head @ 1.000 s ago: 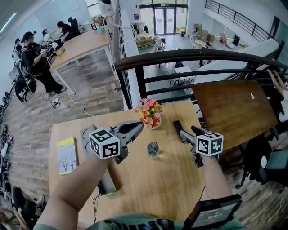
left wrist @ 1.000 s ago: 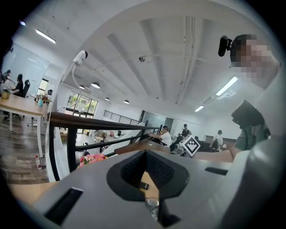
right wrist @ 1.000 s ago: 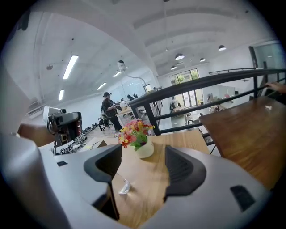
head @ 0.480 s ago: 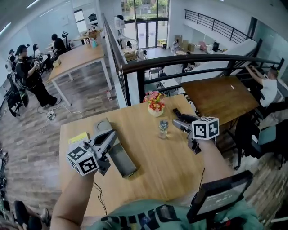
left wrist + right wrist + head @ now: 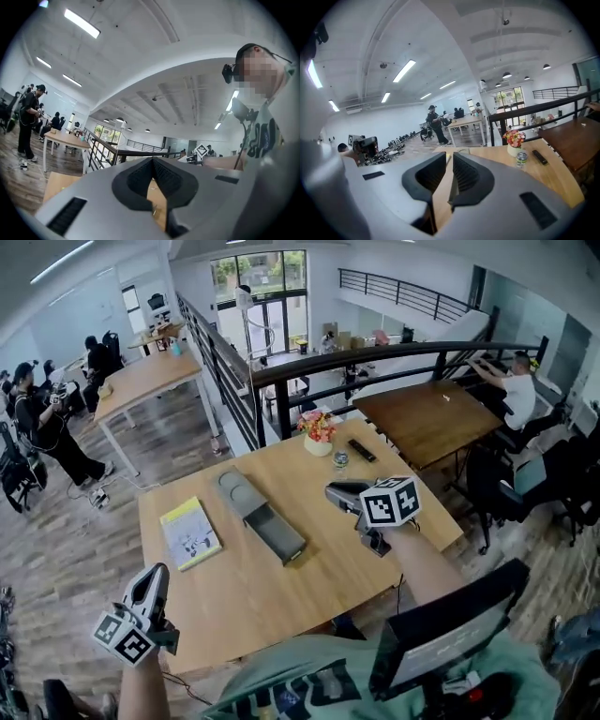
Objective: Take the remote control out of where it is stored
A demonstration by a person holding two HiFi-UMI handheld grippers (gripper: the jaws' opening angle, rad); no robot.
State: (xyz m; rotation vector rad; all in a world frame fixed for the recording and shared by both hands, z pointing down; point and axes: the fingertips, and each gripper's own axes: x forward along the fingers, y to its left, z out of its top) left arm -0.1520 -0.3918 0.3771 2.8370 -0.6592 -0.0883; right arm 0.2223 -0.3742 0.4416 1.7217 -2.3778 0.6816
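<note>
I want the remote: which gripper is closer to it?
Right. The right gripper is over the table, short of the remote; the left gripper is off the table's near left corner.

One remote control (image 5: 362, 451), one flower vase (image 5: 318, 437), one jar (image 5: 340, 460), one booklet (image 5: 190, 532) (yellow), one tray (image 5: 273, 522)
</note>
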